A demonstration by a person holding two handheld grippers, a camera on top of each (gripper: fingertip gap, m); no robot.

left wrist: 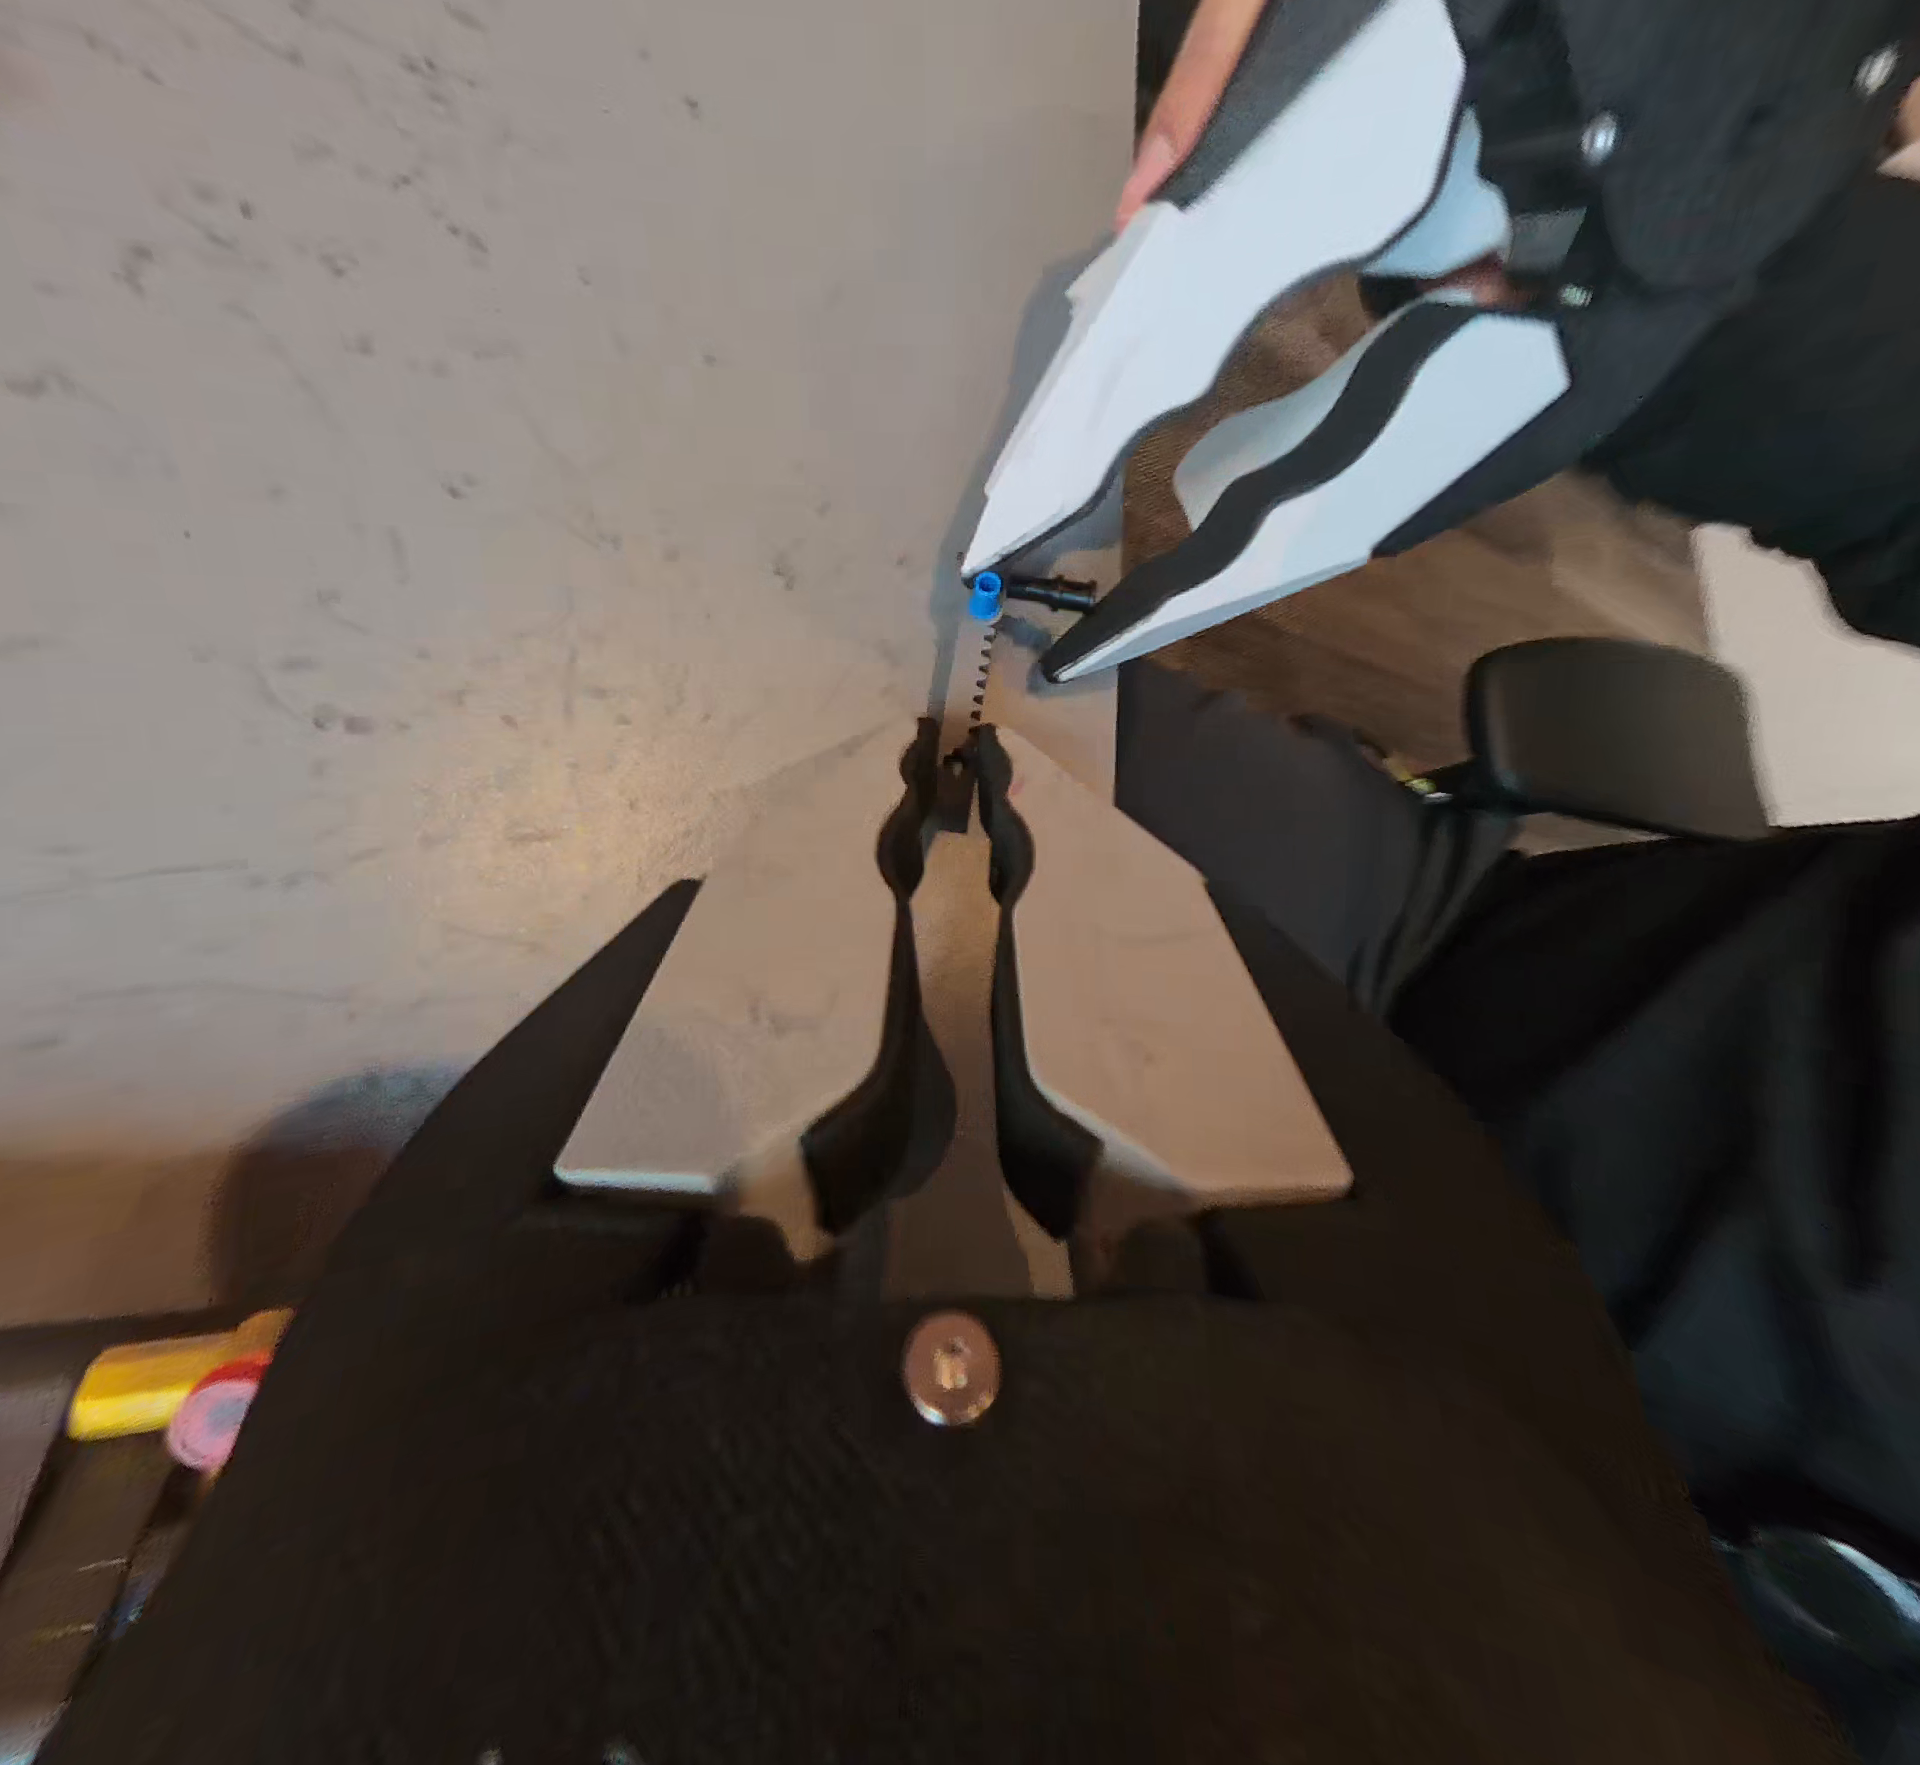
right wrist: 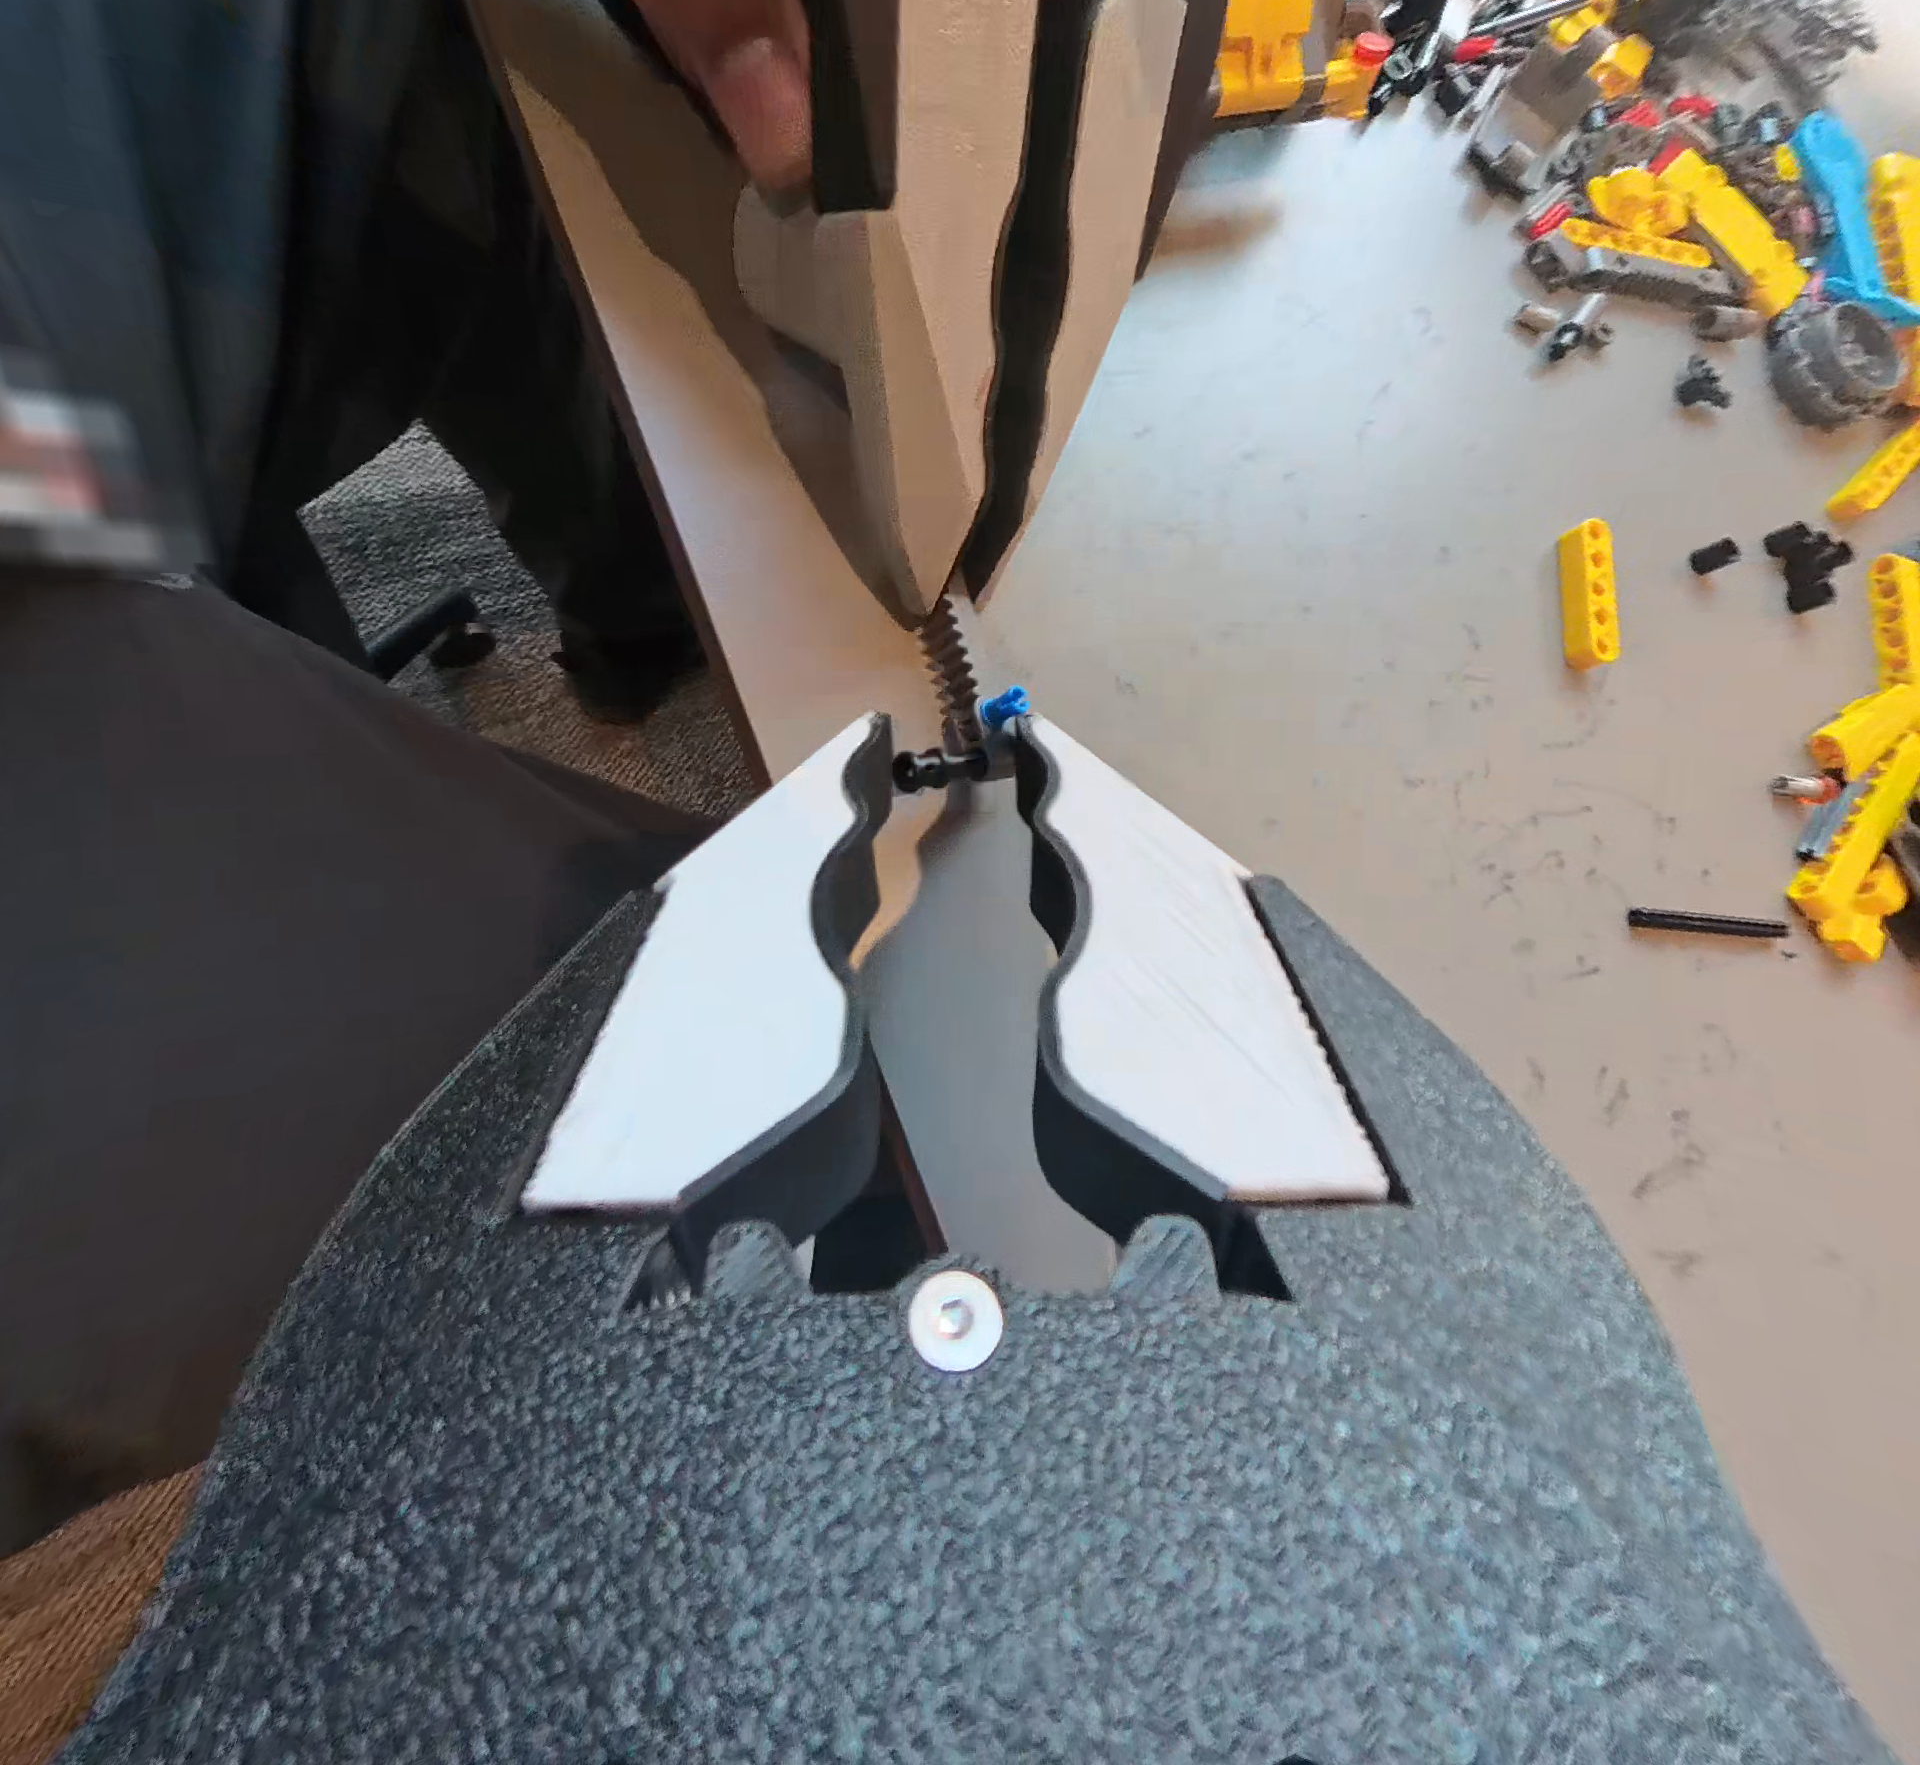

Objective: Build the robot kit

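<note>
My left gripper is clenched on one end of a grey toothed rack piece, its black fingertips pinched tight with almost no gap between them. The rack runs straight out from those tips, just above the near edge of the pale table. At its far end sit a small blue pin and a black pin that sticks out sideways.

My right gripper stands spread around that far end, grasping nothing firmly that I can see: the black pin lies across the gap between the two white fingers, its free end touching or just beside one finger, while the blue pin sits right at the tip of the other. Seen from the right wrist, the rack slants up from the pins into the closed tips of the left gripper, and a thumb rests along that gripper's body.

Farther out on the table lies a loose yellow beam, a thin black axle, and a big scatter of yellow, black and blue building pieces. Off the table edge I see dark trousers and carpet
</note>
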